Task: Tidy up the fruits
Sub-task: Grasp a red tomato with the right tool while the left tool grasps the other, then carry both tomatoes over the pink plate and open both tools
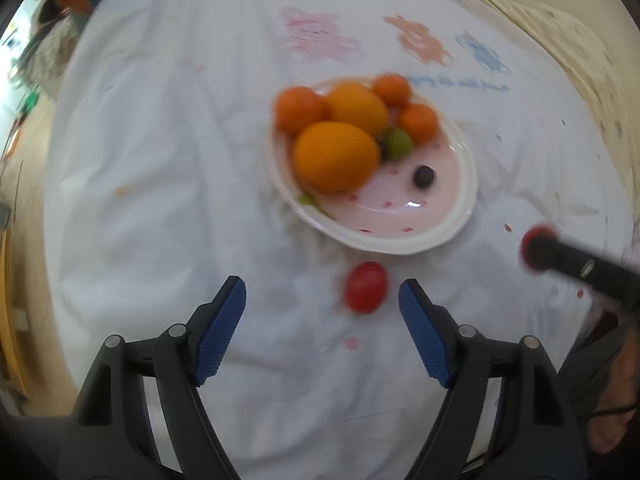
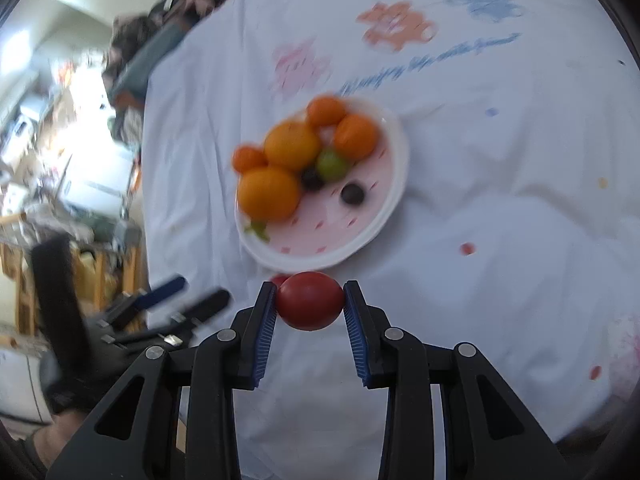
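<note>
Right gripper (image 2: 310, 306) fingers clamp a red tomato (image 2: 310, 306) — left gripper (image 1: 322, 300) fingers spread wide, empty.

The left gripper (image 1: 322, 296) and right gripper (image 2: 310, 302) look alike: matte black plastic linkage arms with triangular cut-outs, 2 round silver pivot pins on each side, and 2 blue ribbed pads (image 1: 222, 330) lining the fingers. Beside the left gripper's frame shows a grey sleeve (image 1: 596, 364).
</note>
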`<state>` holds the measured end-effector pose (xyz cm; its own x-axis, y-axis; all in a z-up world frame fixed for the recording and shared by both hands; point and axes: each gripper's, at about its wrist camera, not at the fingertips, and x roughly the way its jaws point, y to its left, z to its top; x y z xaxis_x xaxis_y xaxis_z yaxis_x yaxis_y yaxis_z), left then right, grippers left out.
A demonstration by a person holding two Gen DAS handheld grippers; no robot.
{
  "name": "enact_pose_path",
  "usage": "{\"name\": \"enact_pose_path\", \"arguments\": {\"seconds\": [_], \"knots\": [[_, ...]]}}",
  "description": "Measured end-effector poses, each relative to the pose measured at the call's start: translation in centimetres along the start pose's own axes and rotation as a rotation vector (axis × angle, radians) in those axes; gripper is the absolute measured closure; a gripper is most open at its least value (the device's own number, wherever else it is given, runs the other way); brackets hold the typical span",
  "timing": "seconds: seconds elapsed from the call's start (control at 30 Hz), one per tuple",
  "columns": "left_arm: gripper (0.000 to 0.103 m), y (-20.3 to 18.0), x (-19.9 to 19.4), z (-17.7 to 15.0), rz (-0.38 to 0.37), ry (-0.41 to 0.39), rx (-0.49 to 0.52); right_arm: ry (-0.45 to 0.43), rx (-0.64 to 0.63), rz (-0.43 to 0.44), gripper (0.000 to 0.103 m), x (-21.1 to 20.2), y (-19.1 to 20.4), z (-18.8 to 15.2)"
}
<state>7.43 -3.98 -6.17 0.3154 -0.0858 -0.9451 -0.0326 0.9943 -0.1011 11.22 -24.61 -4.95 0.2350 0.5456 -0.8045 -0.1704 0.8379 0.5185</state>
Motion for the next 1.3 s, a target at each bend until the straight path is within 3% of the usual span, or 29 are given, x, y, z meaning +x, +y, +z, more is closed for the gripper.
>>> {"name": "enact_pose_path", "arguments": {"seconds": [0.1, 0.27, 0.4, 0.57, 0.9, 1.3], "knots": [[0.033, -1.8, 1.2, 0.1, 0.014, 0.016, 0.068, -0.024, 0.01, -0.016, 0.067, -0.5, -0.6, 0.2], [0.043, -2.7, 3.4, 0.1, 0.001, 0.095, 0.095, -0.002, 0.054, -0.039, 0.067, -0.4, -2.4, 0.3], [0.058, -3.1, 5.0, -0.2, -0.005, 0.15, 0.11, 0.003, 0.049, -0.036, 0.067, -0.1, -2.3, 0.3], [0.076, -3.7, 5.4, -0.3, 0.027, 0.149, 0.151, 0.003, 0.025, -0.034, 0.067, 0.2, -1.5, 0.3], [0.076, -1.7, 4.0, -0.5, 0.029, 0.121, 0.064, 0.008, 0.017, -0.044, 0.067, 0.9, -1.4, 0.3], [0.076, 2.7, -1.3, -0.7, 0.051, -0.075, -0.072, 0.039, -0.036, -0.069, 0.067, 3.5, 0.1, 0.1]]}}
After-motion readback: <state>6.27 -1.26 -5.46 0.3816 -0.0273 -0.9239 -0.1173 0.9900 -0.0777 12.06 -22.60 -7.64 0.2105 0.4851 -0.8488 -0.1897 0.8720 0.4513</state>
